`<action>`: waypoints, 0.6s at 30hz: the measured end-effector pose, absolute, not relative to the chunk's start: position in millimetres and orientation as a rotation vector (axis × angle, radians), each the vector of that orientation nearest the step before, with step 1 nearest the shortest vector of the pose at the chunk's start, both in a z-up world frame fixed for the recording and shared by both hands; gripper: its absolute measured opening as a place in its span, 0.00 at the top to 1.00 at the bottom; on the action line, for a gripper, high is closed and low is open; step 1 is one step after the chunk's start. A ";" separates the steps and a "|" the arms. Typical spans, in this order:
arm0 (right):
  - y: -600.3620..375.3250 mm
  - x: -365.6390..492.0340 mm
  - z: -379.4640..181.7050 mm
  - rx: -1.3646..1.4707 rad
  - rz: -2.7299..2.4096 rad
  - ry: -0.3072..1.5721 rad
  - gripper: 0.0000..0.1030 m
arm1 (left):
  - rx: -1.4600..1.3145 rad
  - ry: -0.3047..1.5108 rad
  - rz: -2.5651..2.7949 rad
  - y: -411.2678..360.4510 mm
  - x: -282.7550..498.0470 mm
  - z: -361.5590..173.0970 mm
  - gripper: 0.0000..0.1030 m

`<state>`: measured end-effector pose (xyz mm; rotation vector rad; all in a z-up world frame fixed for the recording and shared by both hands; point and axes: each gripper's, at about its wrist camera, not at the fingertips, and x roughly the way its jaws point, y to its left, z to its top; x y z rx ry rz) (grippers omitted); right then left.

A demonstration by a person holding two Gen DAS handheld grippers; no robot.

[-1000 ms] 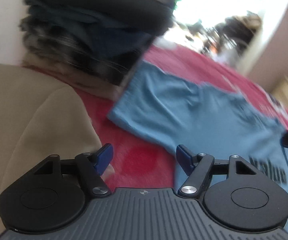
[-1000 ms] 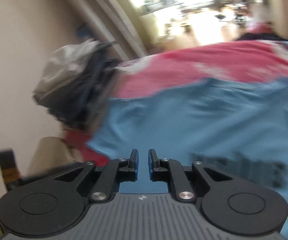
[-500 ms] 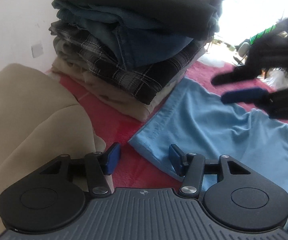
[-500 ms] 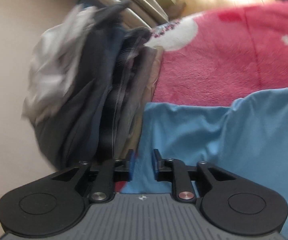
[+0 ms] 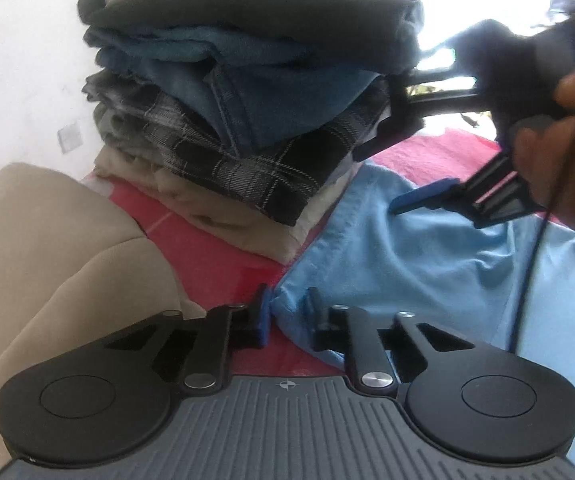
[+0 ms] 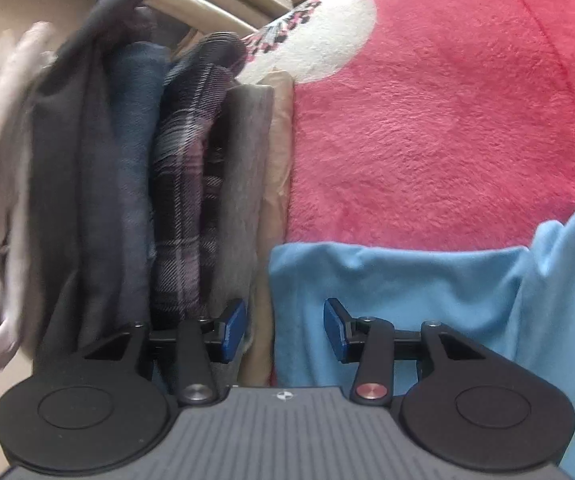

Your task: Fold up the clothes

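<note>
A light blue T-shirt [image 5: 407, 264] lies spread on a red fleece blanket [image 5: 215, 256]. My left gripper [image 5: 287, 312] has its jaws narrowed around the shirt's near corner, cloth between the blue pads. My right gripper [image 6: 284, 328] is open over the shirt's far corner [image 6: 367, 280], right beside the stack of folded clothes [image 6: 175, 184]. The right gripper also shows in the left wrist view [image 5: 427, 196], held by a hand, one blue fingertip over the shirt.
A tall stack of folded clothes [image 5: 247, 100] stands on the blanket against the wall, touching the shirt's edge. A beige garment [image 5: 47, 264] lies at the left. The blanket [image 6: 447, 140] stretches beyond the shirt.
My left gripper moved in on the shirt's near corner and narrowed its jaws around it. My right gripper moved to the corner by the stack and opened wide.
</note>
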<state>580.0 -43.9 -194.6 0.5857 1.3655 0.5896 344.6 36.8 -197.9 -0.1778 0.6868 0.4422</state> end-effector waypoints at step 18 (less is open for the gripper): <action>-57.8 544.3 -181.7 0.478 0.628 1.197 0.99 | 0.036 0.390 0.187 2.5 302.1 -173.4 0.96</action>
